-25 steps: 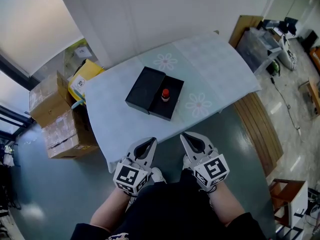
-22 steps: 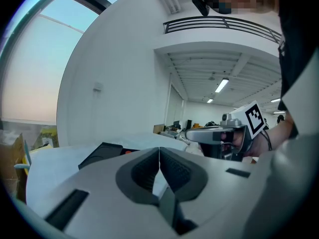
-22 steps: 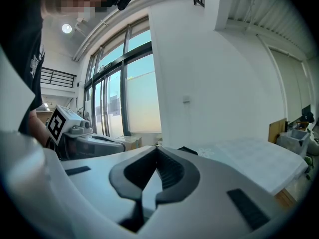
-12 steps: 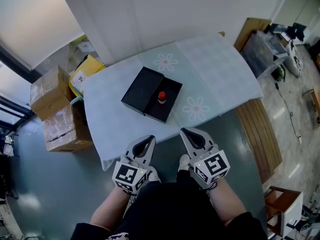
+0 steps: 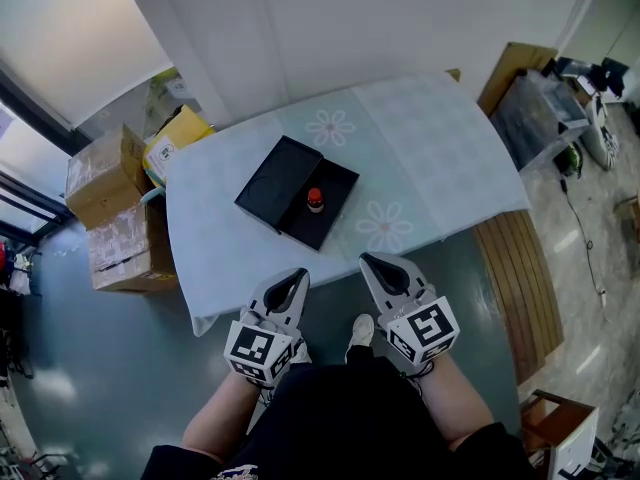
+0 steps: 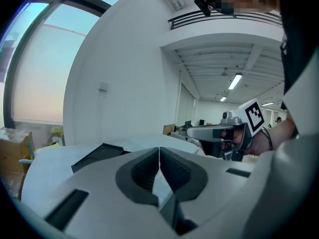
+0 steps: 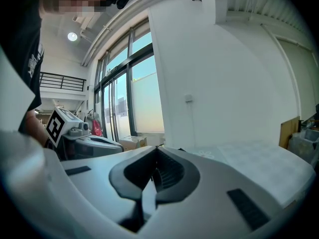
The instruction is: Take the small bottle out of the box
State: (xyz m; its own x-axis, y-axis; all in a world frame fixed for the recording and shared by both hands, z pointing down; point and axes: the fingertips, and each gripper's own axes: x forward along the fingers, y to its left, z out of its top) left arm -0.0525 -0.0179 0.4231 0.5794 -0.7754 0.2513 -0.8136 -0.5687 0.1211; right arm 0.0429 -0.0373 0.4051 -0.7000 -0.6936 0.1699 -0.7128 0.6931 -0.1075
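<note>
- The small red-capped bottle (image 5: pixel 315 200) stood upright in the open black box (image 5: pixel 283 178), exposed for lifting.
- The left tool (image 5: pixel 293 283) and right tool (image 5: pixel 378 271) hung closed, empty, at its six o'clock.

In the head view the small bottle (image 5: pixel 315 200) is too small to show more than a red cap. In the left gripper view the body of the left gripper (image 6: pixel 159 153) hides the bottle and much of the box (image 6: pixel 97 156) at 10 o'clock.
</note>
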